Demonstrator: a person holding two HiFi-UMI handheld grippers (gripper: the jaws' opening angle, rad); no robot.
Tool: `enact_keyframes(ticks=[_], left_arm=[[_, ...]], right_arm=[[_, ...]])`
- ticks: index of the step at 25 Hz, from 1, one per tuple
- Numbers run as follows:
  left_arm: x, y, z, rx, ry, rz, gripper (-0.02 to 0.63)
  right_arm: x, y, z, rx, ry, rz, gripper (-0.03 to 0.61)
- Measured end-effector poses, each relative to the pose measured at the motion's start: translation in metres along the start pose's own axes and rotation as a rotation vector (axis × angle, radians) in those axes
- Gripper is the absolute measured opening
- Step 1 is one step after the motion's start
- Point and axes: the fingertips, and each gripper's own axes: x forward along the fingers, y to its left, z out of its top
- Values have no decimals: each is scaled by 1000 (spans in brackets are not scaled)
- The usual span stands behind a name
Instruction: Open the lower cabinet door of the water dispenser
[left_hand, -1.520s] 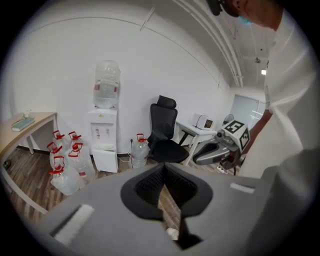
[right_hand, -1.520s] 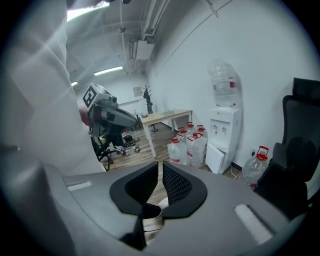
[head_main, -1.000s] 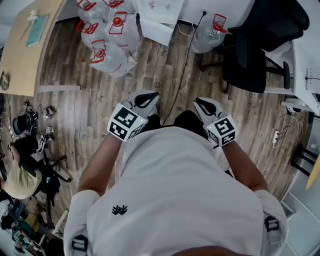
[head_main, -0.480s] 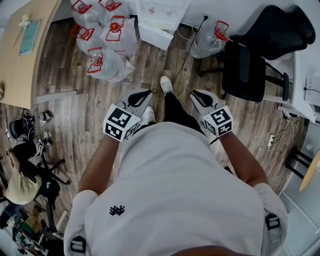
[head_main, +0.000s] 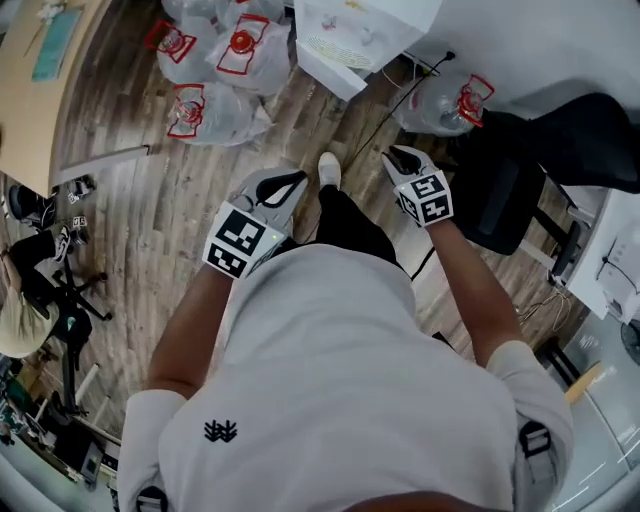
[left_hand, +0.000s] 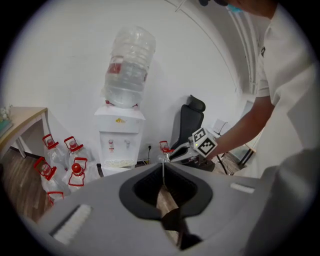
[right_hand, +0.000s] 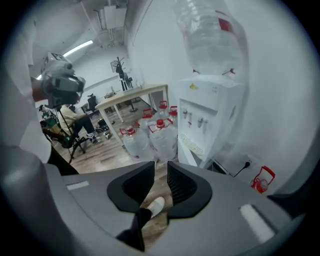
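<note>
- Wood-plank flooring (head_main: 150, 200) runs up to a white wall, against which the white floor-standing water dispenser (left_hand: 120, 137) stands with a clear inverted bottle (left_hand: 129, 67) on top.
- Clear spare water jugs with red caps and handles (head_main: 215, 110) lie on the floor to one side of the dispenser. A black office chair (head_main: 510, 180) stands to the other side.
- Left gripper (left_hand: 163, 167): jaws pressed together along a thin seam, with nothing between them. It is held in the air, well apart from the dispenser.
- Right gripper (right_hand: 161, 167): jaws stand a narrow gap apart, and only the floor and the person's white shoe (right_hand: 156, 204) show through it. It is aimed toward the foot of the dispenser but is not near it.
- Lower cabinet door: the left gripper view hides it behind the gripper body, and the other views show only a plain white front below the drip tray. No door leaf is seen swung out, so the door is judged closed.
- Progress: approach stage only, with no contact made on the dispenser.
- Remaining: close the distance, lower a gripper to the cabinet front, engage the door edge or handle, and swing it outward.
</note>
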Motion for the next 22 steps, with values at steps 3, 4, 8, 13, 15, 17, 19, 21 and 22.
enact_keyframes(ticks=[3,4,8,13,15,17,19,21,22], left_arm=[[17,15,4,-44,4,38,57],[22,20,6,-59,0,49,57],[39,43,8,-134,-40,105,57],[60,69,-19,-216,-62,112,57],[59,68,-32,-223,-52,98,57],[60,71,-44,-218,-48,89,55],[64,73,-56,-216,-45,83,57],[68,79,-68,-214,-42,81,57],[71,82,-73,-216,-40,81,57]], right_arm=[[49,-39,-12,-42,91,32,58],[63,-50,-15,-55,124,45,60],[124,-86,-29,-150,250,99,75],[210,-128,-53,-217,377,86,86],[234,-136,-64,-220,412,70,86],[260,-145,-70,-234,433,58,86],[282,-155,-76,-240,447,44,86],[301,-167,-81,-239,456,27,86],[310,-173,-83,-242,463,21,88]])
